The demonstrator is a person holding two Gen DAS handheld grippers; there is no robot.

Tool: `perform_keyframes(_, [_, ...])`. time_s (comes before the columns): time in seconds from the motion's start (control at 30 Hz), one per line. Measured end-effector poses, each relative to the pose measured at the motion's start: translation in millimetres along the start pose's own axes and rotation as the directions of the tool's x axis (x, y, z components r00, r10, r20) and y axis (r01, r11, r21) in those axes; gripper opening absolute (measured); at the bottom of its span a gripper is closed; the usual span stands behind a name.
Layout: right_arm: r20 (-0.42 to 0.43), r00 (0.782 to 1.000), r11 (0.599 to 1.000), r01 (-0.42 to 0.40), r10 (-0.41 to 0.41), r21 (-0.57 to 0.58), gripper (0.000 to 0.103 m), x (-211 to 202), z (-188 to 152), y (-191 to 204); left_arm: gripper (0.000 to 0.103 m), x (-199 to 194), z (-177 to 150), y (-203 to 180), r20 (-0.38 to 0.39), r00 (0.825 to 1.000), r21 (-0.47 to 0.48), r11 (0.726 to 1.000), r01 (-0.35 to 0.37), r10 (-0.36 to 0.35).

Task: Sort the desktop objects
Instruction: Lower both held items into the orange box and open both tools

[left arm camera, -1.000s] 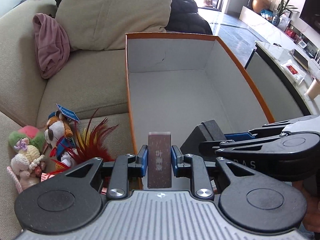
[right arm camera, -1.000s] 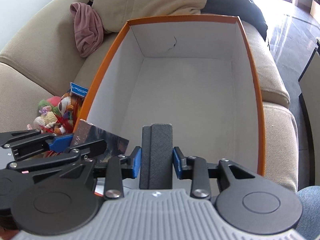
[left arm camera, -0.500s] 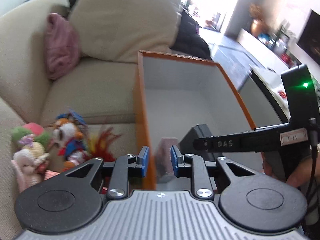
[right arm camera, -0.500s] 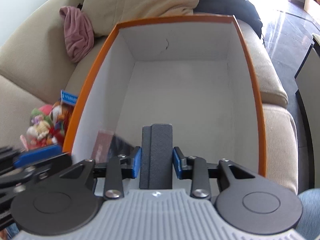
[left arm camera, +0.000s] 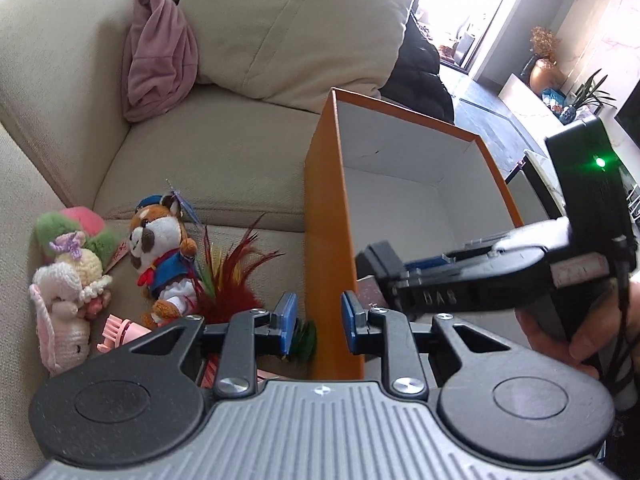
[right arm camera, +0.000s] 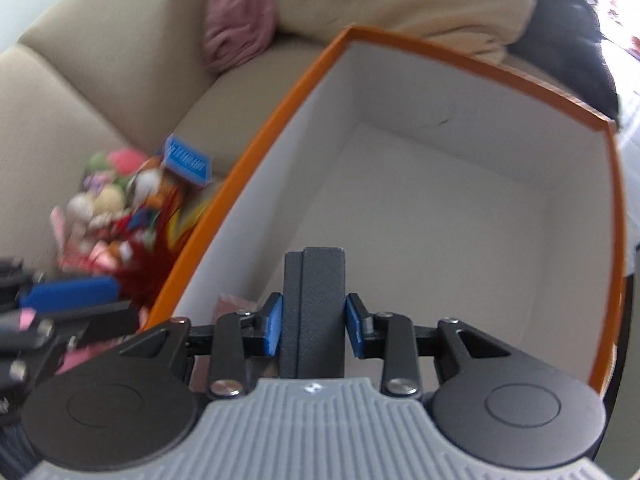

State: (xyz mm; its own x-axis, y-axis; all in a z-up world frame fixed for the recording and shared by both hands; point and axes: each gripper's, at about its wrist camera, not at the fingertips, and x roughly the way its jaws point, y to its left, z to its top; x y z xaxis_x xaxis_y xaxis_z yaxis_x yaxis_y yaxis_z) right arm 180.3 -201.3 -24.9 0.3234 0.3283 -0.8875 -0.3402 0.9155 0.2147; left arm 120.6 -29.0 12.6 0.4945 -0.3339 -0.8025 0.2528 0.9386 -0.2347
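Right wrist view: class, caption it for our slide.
Right gripper holds a dark grey case above the orange box.

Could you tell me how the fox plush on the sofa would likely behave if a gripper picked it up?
The fox plush looks soft and stuffed, so it would probably squash between the fingers. It is likely light for its size. Its limbs and paper tag would probably flop.

Left gripper point(left arm camera: 316, 324): black linkage arms, 2 blue pads, silver screws, ribbed grey base. Right gripper point(right arm camera: 314, 330) matches; at right of the left view its black housing shows "DAS" lettering, a green light, a cable, bare fingers point(left arm camera: 560, 334).
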Motion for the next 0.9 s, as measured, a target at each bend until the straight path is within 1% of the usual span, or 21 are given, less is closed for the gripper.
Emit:
perform_keyframes(0.1, [-0.017,1.0,1.0,-0.006,0.007,0.03,0.035,-1.0,-4.5,1.8,0.027,2.2,-2.4,2.7,-0.008,1.0,-0.011,1.0,0.0,0.0])
perform_keyframes(0.3, [-0.071,0.997,0.99,0.002,0.008,0.144,0.035,-3.9,-12.0,1.7,0.027,4.9,-7.0,6.8,-0.019,1.0,-0.029,1.0,0.007,-0.008])
perform_keyframes(0.43, [-0.122,0.991,0.971,-0.017,0.047,0.238,0.037,-5.4,-19.8,6.6,0.027,4.1,-8.5,8.8,-0.017,1.0,-0.044,0.999,0.004,-0.004])
perform_keyframes(0.53, [-0.104,0.993,0.961,-0.024,0.055,0.275,0.038,-9.2,-25.1,10.0,0.027,3.3,-10.3,10.3,-0.017,1.0,-0.059,0.998,-0.001,0.0])
perform_keyframes(0.63, [-0.089,0.995,0.96,-0.026,0.053,0.279,0.039,-8.6,-28.0,11.9,0.027,2.4,-13.0,12.9,-0.019,1.0,-0.077,0.997,-0.007,0.006])
perform_keyframes(0.73, [-0.073,0.994,0.953,-0.054,0.079,0.298,0.04,-9.5,-31.5,6.6,0.027,2.2,-16.4,15.6,-0.022,1.0,-0.095,0.995,-0.008,0.006])
perform_keyframes(0.83, [-0.053,0.991,0.939,-0.099,0.123,0.328,0.04,-11.1,-37.1,-1.6,0.027,2.6,-19.9,16.4,-0.023,1.0,-0.104,0.995,-0.009,0.007])
perform_keyframes(0.9, [-0.042,0.989,0.929,-0.12,0.143,0.349,0.046,-13.0,-41.8,-7.7,0.027,1.8,-21.6,16.6,-0.021,1.0,-0.11,0.994,-0.009,0.007])
